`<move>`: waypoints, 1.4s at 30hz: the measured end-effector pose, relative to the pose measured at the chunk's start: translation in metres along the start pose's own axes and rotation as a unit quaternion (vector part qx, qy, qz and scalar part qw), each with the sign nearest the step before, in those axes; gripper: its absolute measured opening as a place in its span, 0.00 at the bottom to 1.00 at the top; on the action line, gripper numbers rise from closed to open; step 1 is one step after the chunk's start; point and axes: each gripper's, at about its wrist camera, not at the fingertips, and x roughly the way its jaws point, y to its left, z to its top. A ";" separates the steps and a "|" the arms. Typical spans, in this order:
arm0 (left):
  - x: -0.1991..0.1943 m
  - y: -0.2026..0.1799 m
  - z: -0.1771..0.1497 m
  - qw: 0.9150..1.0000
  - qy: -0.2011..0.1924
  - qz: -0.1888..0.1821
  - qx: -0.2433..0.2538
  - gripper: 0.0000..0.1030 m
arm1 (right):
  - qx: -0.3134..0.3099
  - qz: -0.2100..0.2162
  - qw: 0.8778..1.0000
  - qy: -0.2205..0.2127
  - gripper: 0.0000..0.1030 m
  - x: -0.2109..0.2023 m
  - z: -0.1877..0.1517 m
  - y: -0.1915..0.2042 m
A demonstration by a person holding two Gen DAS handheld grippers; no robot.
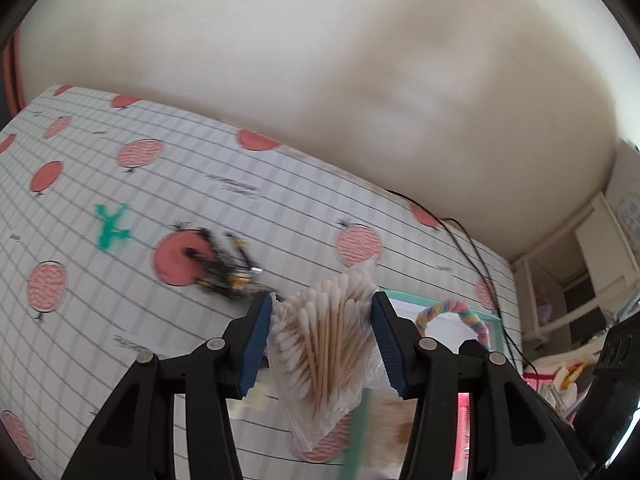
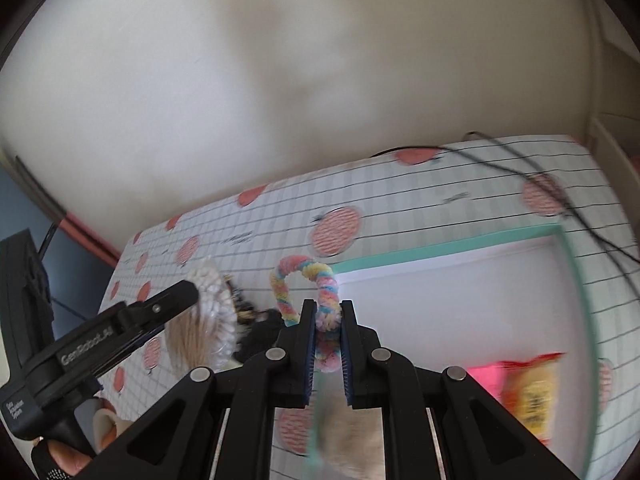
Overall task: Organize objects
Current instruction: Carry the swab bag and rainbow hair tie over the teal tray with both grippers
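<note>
My left gripper (image 1: 320,308) is shut on a clear bag of wooden cotton swabs (image 1: 324,340), held above the checked tablecloth (image 1: 100,280). The right wrist view shows that same left gripper (image 2: 176,292) with the cotton swabs (image 2: 208,312) at the lower left. My right gripper (image 2: 328,312) is shut on a pastel rainbow fuzzy ring (image 2: 304,276), which loops up above the fingers beside a white tray with a mint-green rim (image 2: 440,246). The ring (image 1: 452,308) also appears right of the swabs in the left wrist view, over the tray (image 1: 490,316).
A green toy figure (image 1: 110,226) and a black-and-yellow clip pile (image 1: 224,264) lie on the cloth at left. A yellow snack packet (image 2: 532,392) and a pink item (image 2: 486,378) lie in the tray. A black cable (image 2: 560,196) crosses the far right. The wall stands behind.
</note>
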 end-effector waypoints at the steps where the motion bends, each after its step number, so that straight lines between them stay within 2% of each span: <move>1: 0.002 -0.009 -0.003 1.000 0.001 -0.004 0.005 0.51 | 0.006 -0.003 1.000 -0.004 0.11 -0.005 0.002 -0.008; 11: 0.020 -0.074 -0.024 0.998 0.003 -0.045 0.043 0.51 | 0.066 -0.019 0.997 -0.039 0.11 -0.043 0.015 -0.074; 16: 0.039 -0.094 -0.033 0.997 0.012 -0.044 0.061 0.51 | 0.072 -0.033 0.996 -0.037 0.11 -0.042 0.017 -0.092; 29: 0.087 -0.087 -0.047 0.997 0.040 -0.008 0.058 0.51 | 0.094 -0.059 0.994 0.004 0.11 -0.004 0.001 -0.128; 35: 0.096 -0.083 -0.052 0.997 0.054 0.003 0.063 0.51 | 0.086 -0.080 0.993 0.012 0.11 0.001 -0.005 -0.131; 42: 0.095 -0.086 -0.055 0.996 0.051 0.008 0.077 0.51 | 0.082 -0.089 0.992 0.023 0.11 0.008 -0.008 -0.135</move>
